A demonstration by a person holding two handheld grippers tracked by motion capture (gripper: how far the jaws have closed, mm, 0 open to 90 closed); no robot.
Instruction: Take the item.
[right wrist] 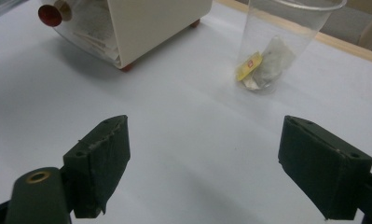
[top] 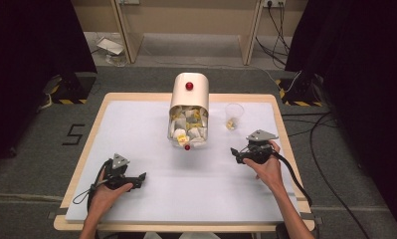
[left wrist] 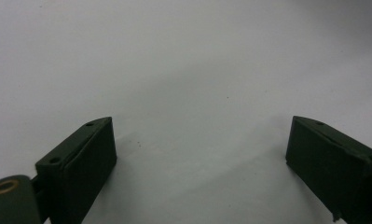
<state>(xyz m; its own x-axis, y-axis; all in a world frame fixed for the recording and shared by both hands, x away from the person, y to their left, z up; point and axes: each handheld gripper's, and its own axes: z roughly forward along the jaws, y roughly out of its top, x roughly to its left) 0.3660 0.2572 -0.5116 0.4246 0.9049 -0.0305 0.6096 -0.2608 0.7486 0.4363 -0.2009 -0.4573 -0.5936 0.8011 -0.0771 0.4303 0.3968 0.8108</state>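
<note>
Resting low over the white table (top: 136, 124), left gripper (top: 139, 180) jaws wide apart, empty, right gripper (top: 234, 153) likewise spread and empty, clear cup (right wrist: 286, 42) with a tea bag (right wrist: 263, 67) just ahead, tea bag box (top: 188, 112) near.

Dispenser box (right wrist: 141, 28) cut off by top edge in right gripper view; upper body and far side out of frame. Packets behind its clear front (top: 187, 130) too small in high view to read or count. Plastic cup (right wrist: 286, 42) rim clipped at top edge; print on yellow tag (right wrist: 249, 65) of the tea bag (right wrist: 270, 65) inside illegible. Forearms cut by bottom edge in high view.
</note>
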